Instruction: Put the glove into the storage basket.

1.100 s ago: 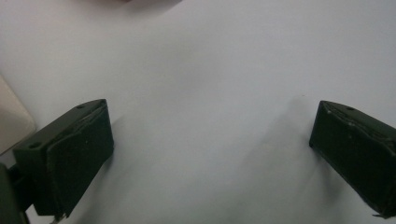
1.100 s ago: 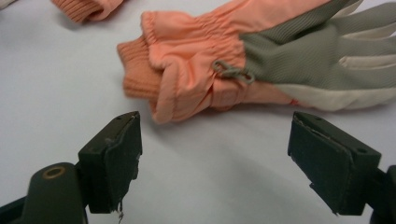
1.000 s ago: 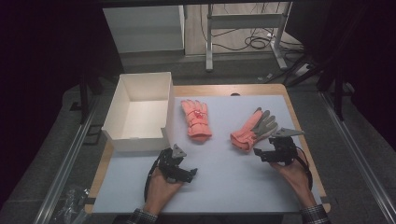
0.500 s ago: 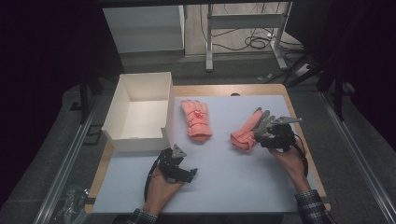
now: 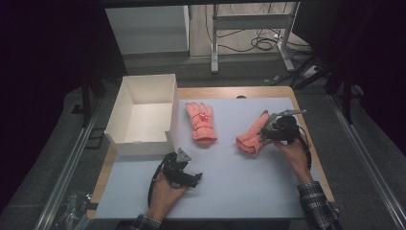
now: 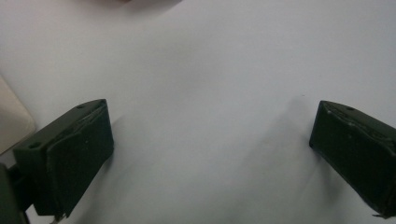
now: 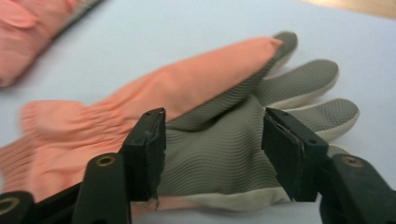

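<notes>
A high view showed a white worktop (image 5: 239, 191) with an open white box (image 5: 143, 115) at the left and two salmon-pink gloves. The right gripper (image 5: 274, 128) sat over the nearer glove (image 5: 251, 136), which lay palm-side up at the worktop's right. Its long axis ran diagonally, cuff toward the person and fingers pointing away. In the right gripper view, the jaws had just been closing and straddled the grey palm (image 7: 219, 154), not yet pinching it. The left gripper (image 5: 184, 175) rested well apart, jaws wide and empty. The second glove (image 5: 202, 122) lay beside the box.
</notes>
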Available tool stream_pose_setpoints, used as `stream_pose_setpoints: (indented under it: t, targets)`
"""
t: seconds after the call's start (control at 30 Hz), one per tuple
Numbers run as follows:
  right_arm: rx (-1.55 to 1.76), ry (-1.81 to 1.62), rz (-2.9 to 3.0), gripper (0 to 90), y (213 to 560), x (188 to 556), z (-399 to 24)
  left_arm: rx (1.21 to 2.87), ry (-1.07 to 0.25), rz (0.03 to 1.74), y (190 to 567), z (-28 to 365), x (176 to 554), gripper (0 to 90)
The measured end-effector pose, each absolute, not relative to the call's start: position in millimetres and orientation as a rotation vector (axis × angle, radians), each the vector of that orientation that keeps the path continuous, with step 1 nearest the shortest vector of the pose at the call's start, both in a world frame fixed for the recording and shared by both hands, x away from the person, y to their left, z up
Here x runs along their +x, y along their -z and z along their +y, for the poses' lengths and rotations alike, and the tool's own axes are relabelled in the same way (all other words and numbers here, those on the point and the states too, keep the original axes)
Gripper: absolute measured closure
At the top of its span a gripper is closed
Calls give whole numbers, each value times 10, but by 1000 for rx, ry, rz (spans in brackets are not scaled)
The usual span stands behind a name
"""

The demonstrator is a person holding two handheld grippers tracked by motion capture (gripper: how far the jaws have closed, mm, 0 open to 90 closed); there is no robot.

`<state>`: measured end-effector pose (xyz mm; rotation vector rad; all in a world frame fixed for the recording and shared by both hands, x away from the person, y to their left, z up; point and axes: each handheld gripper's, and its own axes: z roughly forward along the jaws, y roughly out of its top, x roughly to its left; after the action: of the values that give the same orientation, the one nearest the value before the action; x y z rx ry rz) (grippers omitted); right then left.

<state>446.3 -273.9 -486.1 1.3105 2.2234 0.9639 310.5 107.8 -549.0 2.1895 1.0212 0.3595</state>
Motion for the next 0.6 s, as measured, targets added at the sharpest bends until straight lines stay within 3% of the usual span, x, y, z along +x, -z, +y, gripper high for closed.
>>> stream_pose_setpoints:
  t: [0.1,0.27,0.37,0.4,0.43,0.6]
  targets:
    - [1369,-916,2226,368,4957,4552,-2748,2189,-360,1021,5490,1077,3105,0]
    - [1384,-921,2245,420,5019,4577,-2749,2190,-359,1020,5490,1078,3105,0]
    - [1399,-908,2224,582,5058,4574,-2733,2191,-359,1020,5489,1078,3105,0]
    - [1399,-908,2224,582,5058,4574,-2733,2191,-359,1020,5489,1078,3105,0]
    - [1402,-900,2217,684,5055,4570,-2727,2191,-360,1020,5489,1078,3105,0]
    - [1361,-850,2212,779,5037,4549,-2660,2189,-360,1021,5490,1077,3105,0]
